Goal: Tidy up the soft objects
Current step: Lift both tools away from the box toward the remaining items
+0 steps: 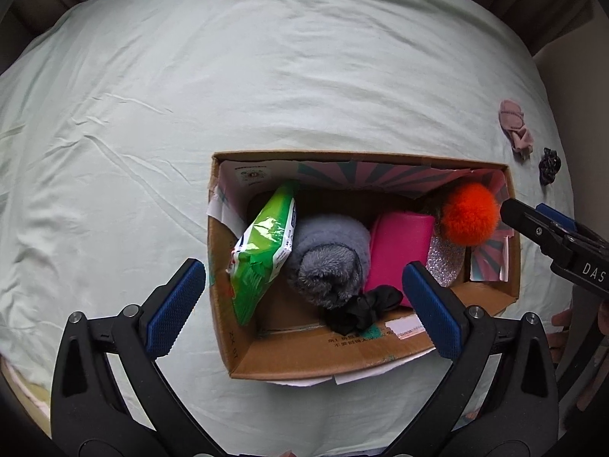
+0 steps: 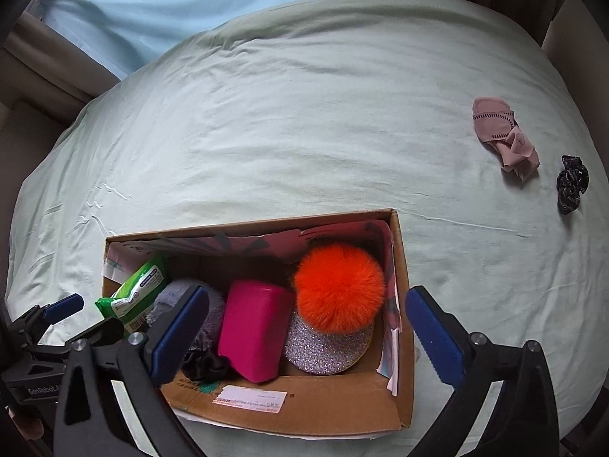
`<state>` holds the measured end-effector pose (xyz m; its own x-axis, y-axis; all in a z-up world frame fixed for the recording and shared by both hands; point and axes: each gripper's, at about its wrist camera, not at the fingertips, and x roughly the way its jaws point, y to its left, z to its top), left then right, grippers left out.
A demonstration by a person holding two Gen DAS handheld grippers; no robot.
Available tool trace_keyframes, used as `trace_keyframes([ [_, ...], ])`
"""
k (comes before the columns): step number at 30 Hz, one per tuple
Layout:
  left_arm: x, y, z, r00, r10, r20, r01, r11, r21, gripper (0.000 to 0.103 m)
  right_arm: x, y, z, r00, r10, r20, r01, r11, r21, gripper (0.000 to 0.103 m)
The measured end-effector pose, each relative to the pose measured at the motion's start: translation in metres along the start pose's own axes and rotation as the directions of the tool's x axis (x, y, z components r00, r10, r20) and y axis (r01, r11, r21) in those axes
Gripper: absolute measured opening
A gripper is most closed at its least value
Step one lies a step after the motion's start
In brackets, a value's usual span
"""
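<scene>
An open cardboard box [image 1: 312, 358] [image 2: 331, 415] stands on the pale green bed. It holds a green wipes pack [image 1: 262, 251] [image 2: 137, 289], a grey fluffy roll [image 1: 331, 259], a pink pouch [image 1: 399, 247] [image 2: 255, 331], a black scrunchie [image 1: 361, 308] [image 2: 203, 365], and an orange pom-pom [image 1: 470, 213] [image 2: 338, 289] on a silver glitter piece [image 2: 323, 350]. My left gripper [image 1: 304, 308] is open and empty above the box's near side. My right gripper [image 2: 308, 335] is open and empty over the box's right half. A pink sock [image 2: 506, 135] [image 1: 514, 123] and a dark scrunchie [image 2: 571, 184] [image 1: 549, 165] lie on the bed far right.
The wrinkled sheet [image 1: 266, 76] covers the bed around the box. A blue curtain [image 2: 190, 3] and beige drapes hang behind the bed. The right gripper also shows at the right edge of the left wrist view [image 1: 548, 228].
</scene>
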<state>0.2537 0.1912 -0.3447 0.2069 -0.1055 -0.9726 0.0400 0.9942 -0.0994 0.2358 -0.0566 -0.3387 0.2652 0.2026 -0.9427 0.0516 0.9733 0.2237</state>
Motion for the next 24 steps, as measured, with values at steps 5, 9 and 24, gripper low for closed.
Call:
trace_keyframes([
  [5, -0.022, 0.0, -0.009, 0.999, 0.012, 0.039, -0.013, 1.0, 0.008, 0.103, -0.016, 0.005, -0.005, 1.0, -0.003, 0.019, 0.003, 1.0, -0.016, 0.103],
  [9, -0.048, 0.002, -0.019, 0.996, 0.016, 0.092, -0.014, 1.0, -0.012, 0.103, -0.036, 0.011, -0.012, 0.999, 0.002, 0.044, -0.001, 0.999, -0.034, 0.103],
  [24, -0.179, -0.013, -0.066, 0.932, 0.055, 0.358, -0.056, 0.998, -0.008, 0.103, -0.164, 0.037, -0.049, 0.967, 0.006, 0.254, 0.027, 0.992, -0.126, 0.103],
])
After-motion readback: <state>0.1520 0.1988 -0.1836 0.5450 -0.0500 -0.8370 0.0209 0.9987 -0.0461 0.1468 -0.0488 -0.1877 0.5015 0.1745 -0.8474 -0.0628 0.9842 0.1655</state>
